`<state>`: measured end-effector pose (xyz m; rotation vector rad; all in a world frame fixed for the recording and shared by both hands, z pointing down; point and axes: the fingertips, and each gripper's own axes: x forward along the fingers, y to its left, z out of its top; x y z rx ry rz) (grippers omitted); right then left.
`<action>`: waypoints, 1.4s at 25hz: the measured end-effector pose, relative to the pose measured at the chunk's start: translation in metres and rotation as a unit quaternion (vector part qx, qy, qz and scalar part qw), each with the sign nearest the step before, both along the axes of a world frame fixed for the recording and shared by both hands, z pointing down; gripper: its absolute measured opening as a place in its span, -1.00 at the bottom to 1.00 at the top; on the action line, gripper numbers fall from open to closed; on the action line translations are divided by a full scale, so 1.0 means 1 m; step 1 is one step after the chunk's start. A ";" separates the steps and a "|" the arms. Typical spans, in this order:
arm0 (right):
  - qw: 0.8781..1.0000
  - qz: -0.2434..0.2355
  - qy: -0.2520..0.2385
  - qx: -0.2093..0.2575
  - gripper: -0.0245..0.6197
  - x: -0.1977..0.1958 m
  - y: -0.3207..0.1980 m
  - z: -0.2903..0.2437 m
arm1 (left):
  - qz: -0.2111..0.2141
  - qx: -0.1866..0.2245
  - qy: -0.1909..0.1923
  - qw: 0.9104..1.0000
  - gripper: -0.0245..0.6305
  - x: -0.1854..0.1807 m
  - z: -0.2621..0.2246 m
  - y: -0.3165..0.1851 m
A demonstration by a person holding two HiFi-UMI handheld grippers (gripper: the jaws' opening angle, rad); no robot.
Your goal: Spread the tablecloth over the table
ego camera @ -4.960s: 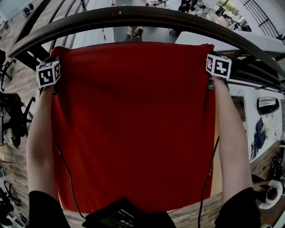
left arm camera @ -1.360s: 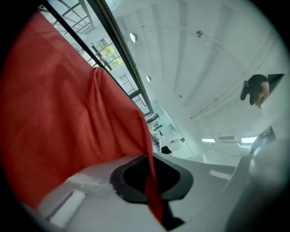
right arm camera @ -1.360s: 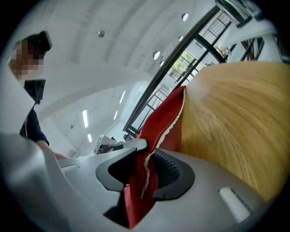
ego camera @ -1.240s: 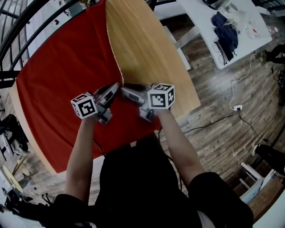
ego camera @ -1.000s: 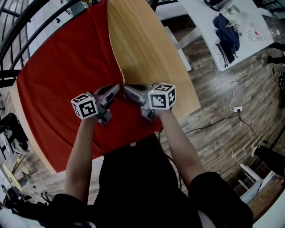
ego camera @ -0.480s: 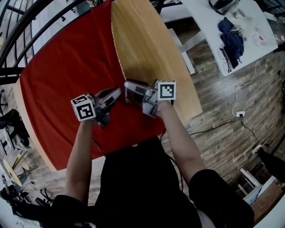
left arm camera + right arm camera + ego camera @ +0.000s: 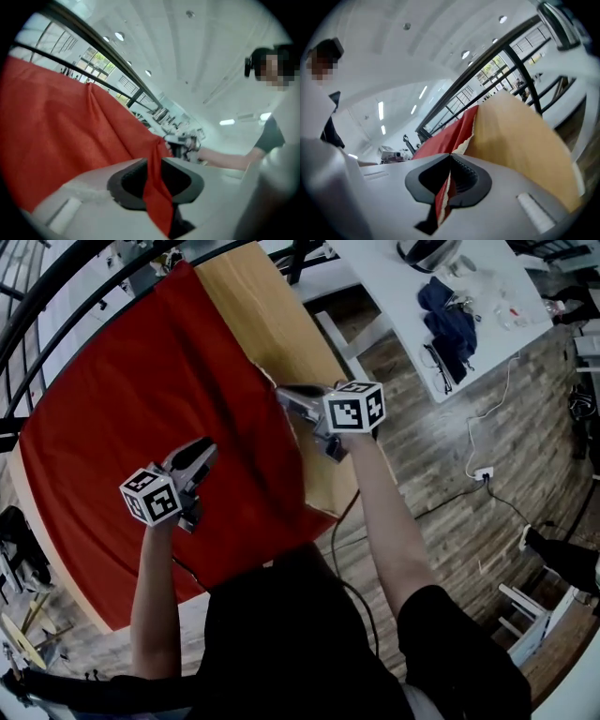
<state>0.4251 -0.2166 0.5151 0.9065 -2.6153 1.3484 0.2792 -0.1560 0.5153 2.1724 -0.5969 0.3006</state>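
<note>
A red tablecloth (image 7: 141, 399) covers most of the wooden table (image 7: 272, 324); a strip of bare wood shows along its right side. My right gripper (image 7: 281, 393) is shut on the cloth's white-hemmed edge (image 7: 450, 129), which runs between its pads (image 7: 461, 180) beside the bare wood (image 7: 520, 140). My left gripper (image 7: 202, 451) is over the red cloth, lower left. Its jaws have just been opening. A strip of cloth (image 7: 154, 187) hangs between them with gaps on both sides.
A white table (image 7: 487, 334) at the upper right carries a dark blue garment (image 7: 448, 315) and small items. A dark railing (image 7: 56, 296) curves past the table's far side. A cable and a socket (image 7: 483, 472) lie on the plank floor.
My right gripper has moved up and right along the table with the cloth's edge, so less wood shows. The left gripper has drifted down and left, and its jaws have opened.
</note>
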 end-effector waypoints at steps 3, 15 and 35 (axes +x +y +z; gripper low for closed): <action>0.989 -0.045 0.143 0.013 -0.88 0.053 -0.017 0.015 | 0.000 0.034 -0.174 0.984 -0.91 -0.011 0.038 -0.006; 0.888 -0.115 0.443 0.036 -0.88 0.168 -0.070 0.058 | -0.014 0.035 -0.316 0.948 -0.84 -0.015 0.086 -0.012; 0.901 0.221 0.372 0.029 -0.90 0.163 0.229 0.054 | 0.160 0.133 -0.248 0.946 -0.91 0.089 0.048 0.098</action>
